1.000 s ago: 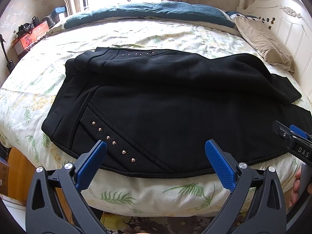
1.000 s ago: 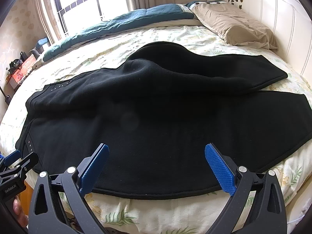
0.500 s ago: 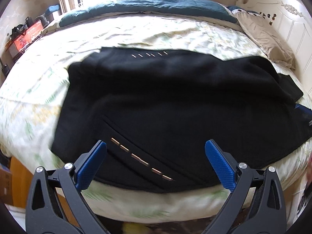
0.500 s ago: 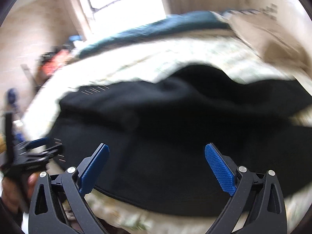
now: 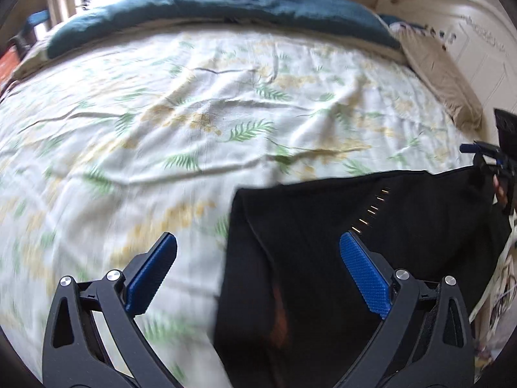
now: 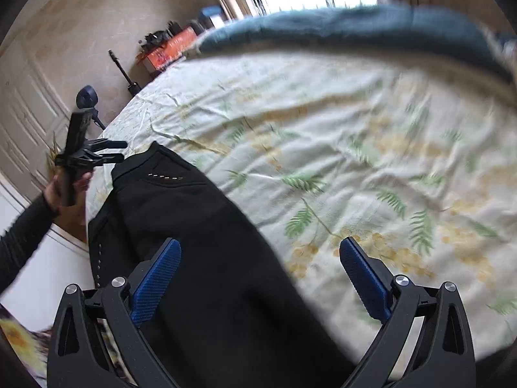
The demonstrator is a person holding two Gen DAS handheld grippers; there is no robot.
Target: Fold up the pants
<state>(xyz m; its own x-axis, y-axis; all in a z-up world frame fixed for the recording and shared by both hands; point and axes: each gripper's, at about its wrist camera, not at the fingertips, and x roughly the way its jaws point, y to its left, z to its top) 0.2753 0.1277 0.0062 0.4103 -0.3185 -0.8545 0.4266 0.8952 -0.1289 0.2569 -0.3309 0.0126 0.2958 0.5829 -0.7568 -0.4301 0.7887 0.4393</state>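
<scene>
- Bed: now mostly bare in my views.
- Pants: black, seen bunched at the near edge; earlier spread wide. Fold unfinished, I judge.
- Left gripper: jaws apart, empty.
- Right gripper: jaws apart, empty.

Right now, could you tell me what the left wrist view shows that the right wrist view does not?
Only the left wrist view shows the beige pillow and white headboard, plus the right gripper at its right edge. Only the right wrist view shows the orange box, the white door and the left gripper in the person's hand. Both show the black pants on the floral sheet, the teal blanket, and open jaws.
</scene>
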